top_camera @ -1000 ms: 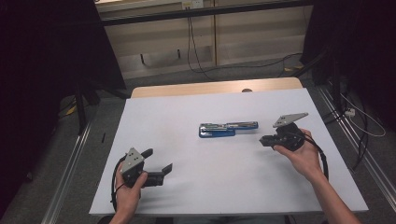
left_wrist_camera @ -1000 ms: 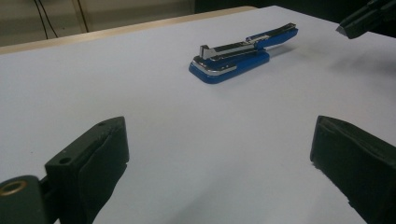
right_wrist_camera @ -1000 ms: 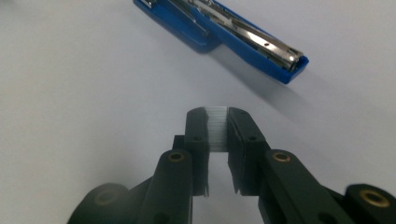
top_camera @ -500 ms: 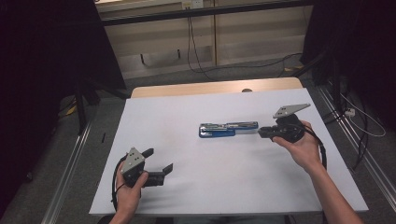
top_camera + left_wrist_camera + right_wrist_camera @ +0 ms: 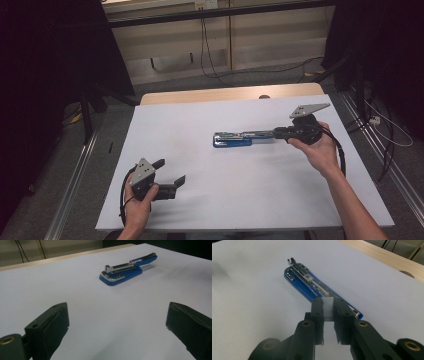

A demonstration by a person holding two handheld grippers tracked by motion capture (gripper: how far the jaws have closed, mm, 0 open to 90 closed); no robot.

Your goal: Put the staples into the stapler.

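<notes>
- Staple strip (image 5: 328,308), a small silvery block, sits pinched between the right gripper (image 5: 328,312) and its closed fingers, just above the rear of the blue stapler (image 5: 232,139); it looks like staples, though the view is soft.
- Since a second ago the right gripper (image 5: 280,133) has travelled left and far, from beside the stapler to its right end.
- Stapler lies opened flat at mid-table, unmoved.
- White table (image 5: 200,120) has a wooden strip at its far edge; cables trail over the grey floor beyond.
- Left gripper (image 5: 172,172) stays near-left, held low, fingers wide open on nothing.
</notes>
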